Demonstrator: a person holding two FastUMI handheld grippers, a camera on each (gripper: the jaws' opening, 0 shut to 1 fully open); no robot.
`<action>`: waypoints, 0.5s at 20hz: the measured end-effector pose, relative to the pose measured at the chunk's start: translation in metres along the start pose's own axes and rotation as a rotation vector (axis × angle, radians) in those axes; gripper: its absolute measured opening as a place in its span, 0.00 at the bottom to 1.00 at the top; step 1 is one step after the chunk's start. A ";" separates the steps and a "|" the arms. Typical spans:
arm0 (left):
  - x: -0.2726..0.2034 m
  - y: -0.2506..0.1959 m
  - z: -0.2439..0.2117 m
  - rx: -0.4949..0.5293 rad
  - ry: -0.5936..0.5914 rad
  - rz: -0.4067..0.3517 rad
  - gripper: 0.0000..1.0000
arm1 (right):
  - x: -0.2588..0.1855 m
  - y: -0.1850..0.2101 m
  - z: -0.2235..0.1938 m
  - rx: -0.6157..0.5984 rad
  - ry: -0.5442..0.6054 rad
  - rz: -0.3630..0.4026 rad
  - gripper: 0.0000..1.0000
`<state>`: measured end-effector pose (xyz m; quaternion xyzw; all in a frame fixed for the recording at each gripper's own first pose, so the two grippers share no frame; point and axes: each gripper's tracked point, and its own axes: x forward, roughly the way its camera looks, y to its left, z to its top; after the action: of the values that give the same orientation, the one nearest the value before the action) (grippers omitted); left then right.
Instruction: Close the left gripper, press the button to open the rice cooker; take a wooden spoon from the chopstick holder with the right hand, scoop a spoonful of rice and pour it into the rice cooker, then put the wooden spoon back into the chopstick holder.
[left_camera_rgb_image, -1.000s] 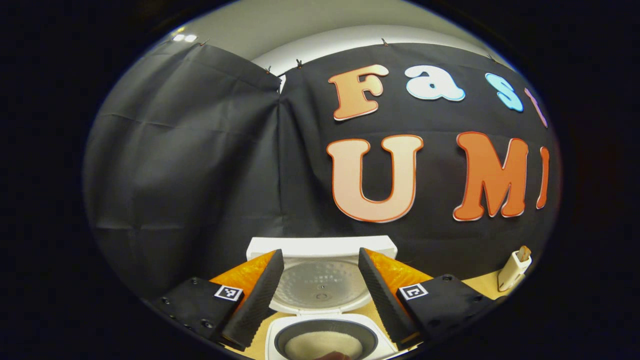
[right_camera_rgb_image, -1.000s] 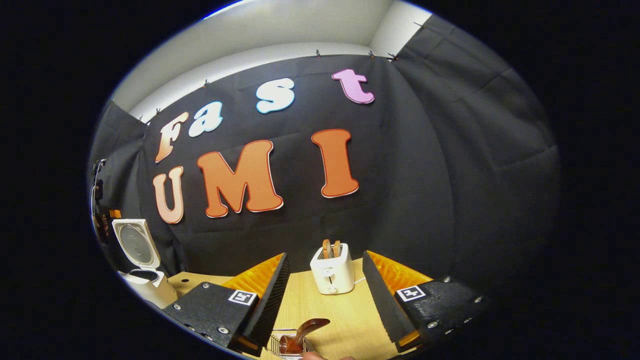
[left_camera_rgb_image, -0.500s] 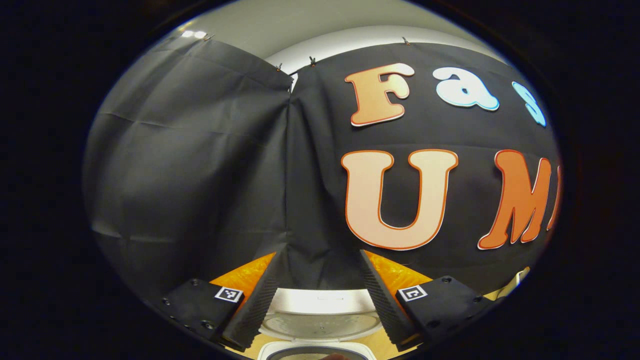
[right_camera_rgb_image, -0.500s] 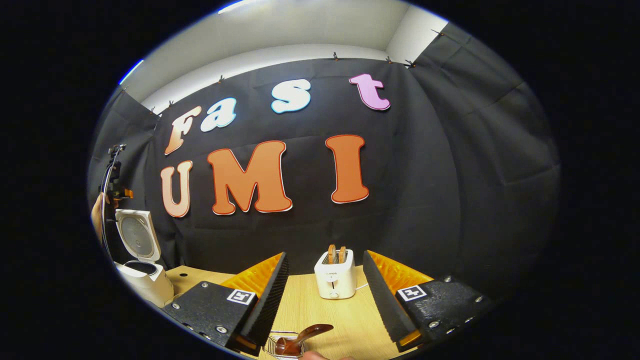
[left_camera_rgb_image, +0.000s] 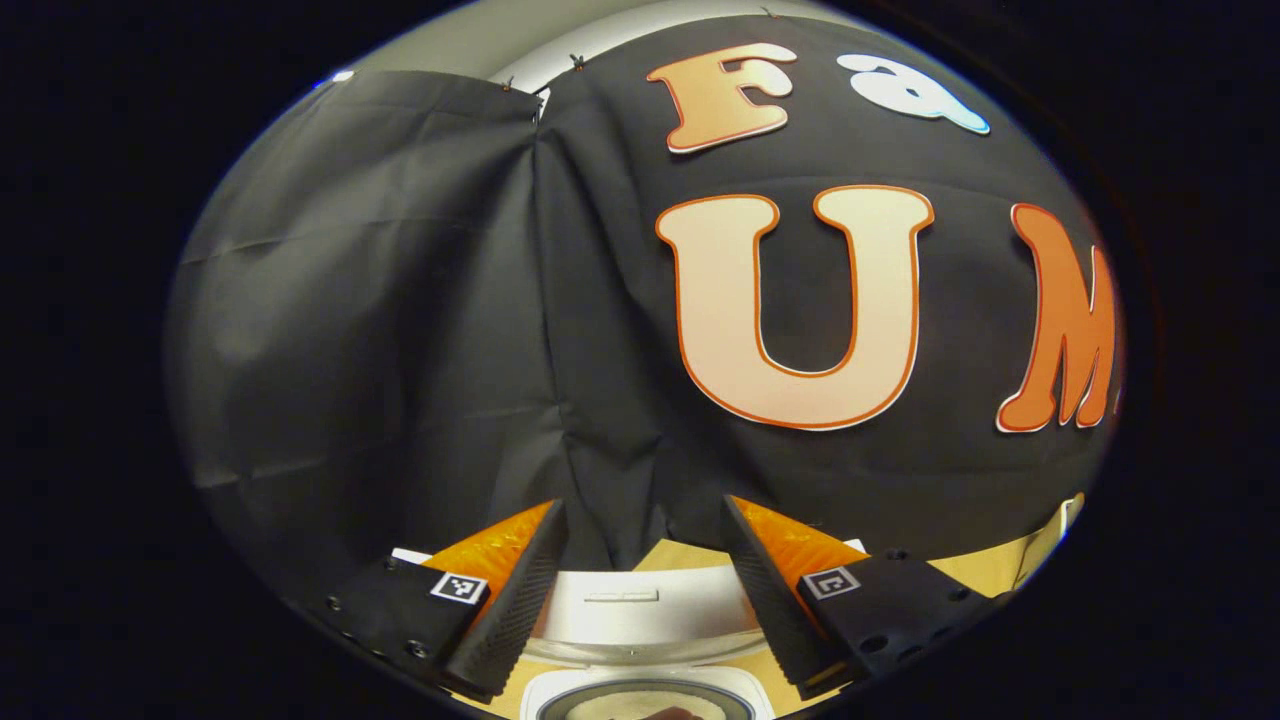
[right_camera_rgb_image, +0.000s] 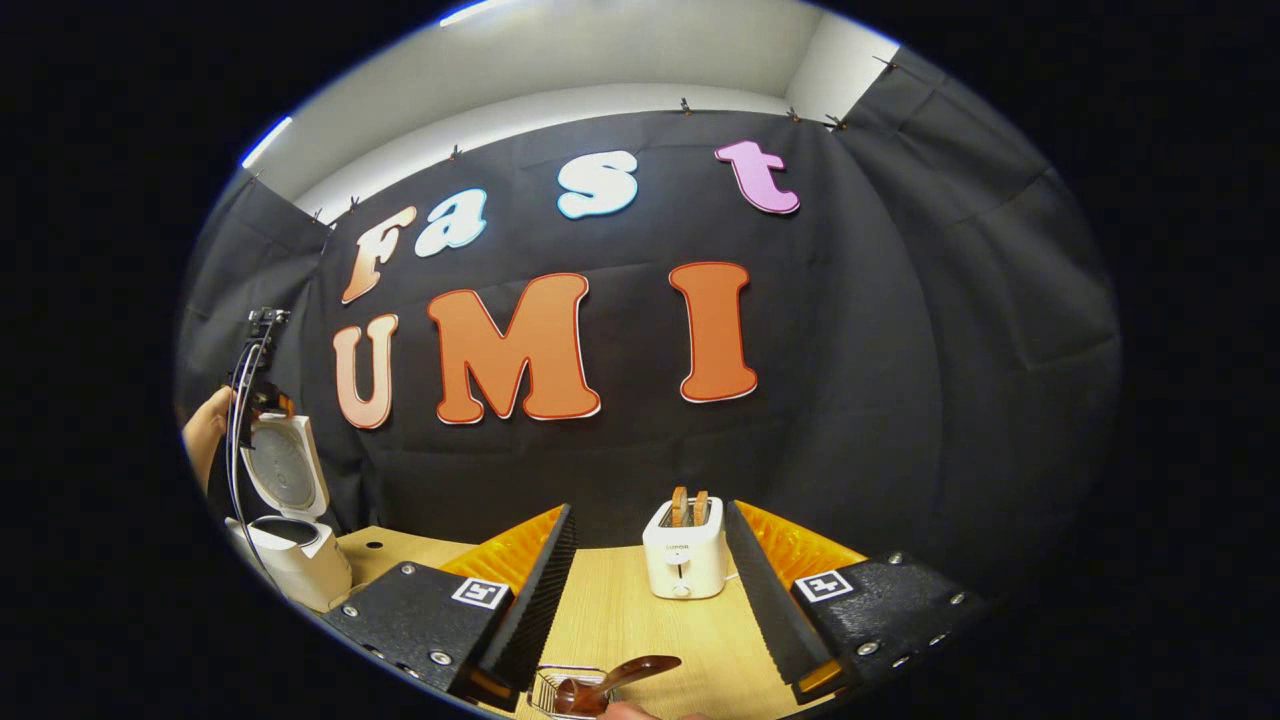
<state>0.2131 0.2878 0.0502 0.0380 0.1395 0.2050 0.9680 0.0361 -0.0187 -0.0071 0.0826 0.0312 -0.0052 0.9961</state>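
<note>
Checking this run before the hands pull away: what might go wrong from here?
The rice cooker stands open, lid upright, right under the left tool; a careless move might knock the lid. The wooden spoon leans steeply out of the wire chopstick holder just below the open right tool; brushing its handle might tip it out.

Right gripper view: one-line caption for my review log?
Open right hand-held gripper above the wooden spoon in its wire holder; toaster ahead, open rice cooker far left.
</note>
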 end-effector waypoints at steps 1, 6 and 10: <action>-0.001 -0.001 0.000 0.006 0.007 -0.009 0.98 | 0.001 -0.001 -0.002 -0.005 0.000 -0.003 0.89; -0.006 -0.004 -0.003 -0.009 0.062 -0.044 0.98 | -0.002 0.003 -0.009 -0.007 0.011 0.015 0.88; -0.015 -0.003 -0.004 -0.018 0.110 -0.046 0.99 | -0.002 0.005 -0.013 -0.002 0.015 0.029 0.89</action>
<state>0.2000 0.2789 0.0495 0.0149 0.1916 0.1859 0.9636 0.0332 -0.0120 -0.0188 0.0819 0.0373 0.0096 0.9959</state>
